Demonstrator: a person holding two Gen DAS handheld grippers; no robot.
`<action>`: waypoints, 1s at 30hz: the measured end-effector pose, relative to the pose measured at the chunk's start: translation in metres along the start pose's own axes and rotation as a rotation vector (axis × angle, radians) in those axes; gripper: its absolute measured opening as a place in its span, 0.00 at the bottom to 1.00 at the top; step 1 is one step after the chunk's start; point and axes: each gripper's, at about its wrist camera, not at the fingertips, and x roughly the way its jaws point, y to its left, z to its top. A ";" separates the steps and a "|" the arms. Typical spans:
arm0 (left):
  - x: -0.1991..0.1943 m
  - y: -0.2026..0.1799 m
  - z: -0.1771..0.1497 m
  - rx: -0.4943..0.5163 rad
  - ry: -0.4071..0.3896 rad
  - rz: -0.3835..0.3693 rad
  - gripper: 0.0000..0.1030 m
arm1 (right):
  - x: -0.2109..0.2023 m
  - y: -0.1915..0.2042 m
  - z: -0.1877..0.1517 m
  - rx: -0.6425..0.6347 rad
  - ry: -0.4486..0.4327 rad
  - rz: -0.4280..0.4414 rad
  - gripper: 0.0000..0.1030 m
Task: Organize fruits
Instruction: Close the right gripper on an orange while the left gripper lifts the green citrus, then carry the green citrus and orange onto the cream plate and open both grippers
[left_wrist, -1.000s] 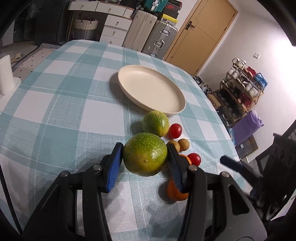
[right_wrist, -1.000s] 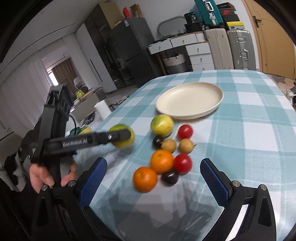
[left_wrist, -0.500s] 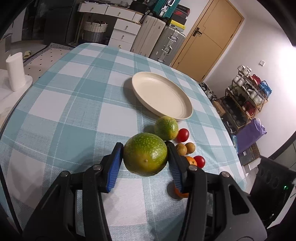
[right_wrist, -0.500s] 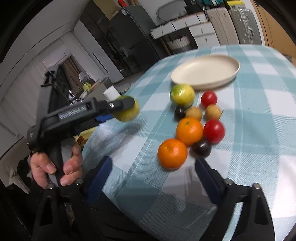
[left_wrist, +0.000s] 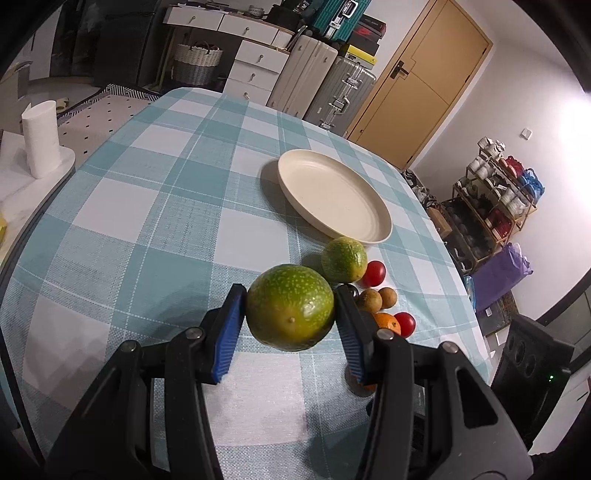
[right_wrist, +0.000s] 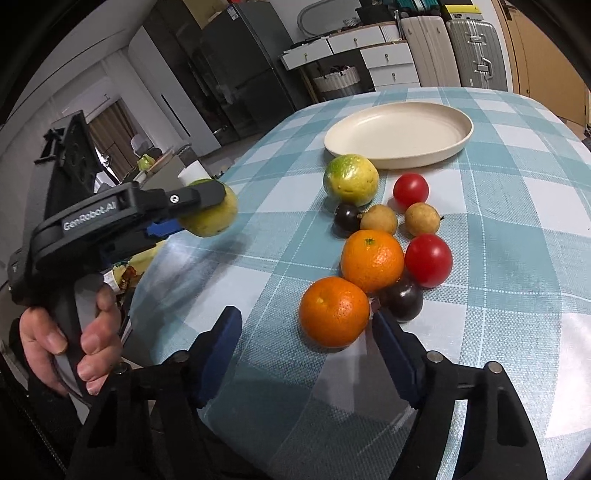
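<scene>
Currently we're over a teal-checked tablecloth (left_wrist: 155, 206), suitcases (left_wrist: 332, 81) behind; "GenRobot.AI" on the left gripper (left_wrist: 290, 314), clamped on a green citrus (left_wrist: 290, 308); right gripper (right_wrist: 306, 332) closing, apart around an orange (right_wrist: 334, 312).

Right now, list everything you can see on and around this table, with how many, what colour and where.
plate: 1, cream, far side of the table, nothing on it
green fruit: 1, speckled green, held above the cloth in the left claw
second green fruit: 1, yellow-green, on the cloth just in front of the plate
oranges: 2, orange, nearest of the cluster
tomatoes: 2, red, right side of the cluster
dark fruits: 2, near-black, among the cluster
small brown fruits: 2, tan, middle of the cluster
tablecloth: 1, teal and white check
suitcases: silver and white, by the far wall
left claw: shut on the green fruit
right claw: open, jaws just closing, nearer orange between them
hand: 1, gripping the left claw's handle
</scene>
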 end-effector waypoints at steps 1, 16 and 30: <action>0.000 0.001 0.000 0.000 0.000 0.000 0.44 | 0.001 -0.001 0.000 -0.003 -0.004 -0.008 0.68; 0.004 0.001 0.005 -0.005 0.005 -0.007 0.44 | -0.002 0.000 0.000 -0.048 -0.036 -0.032 0.38; 0.022 -0.036 0.043 0.096 0.013 -0.047 0.44 | -0.053 -0.027 0.055 -0.001 -0.211 0.065 0.38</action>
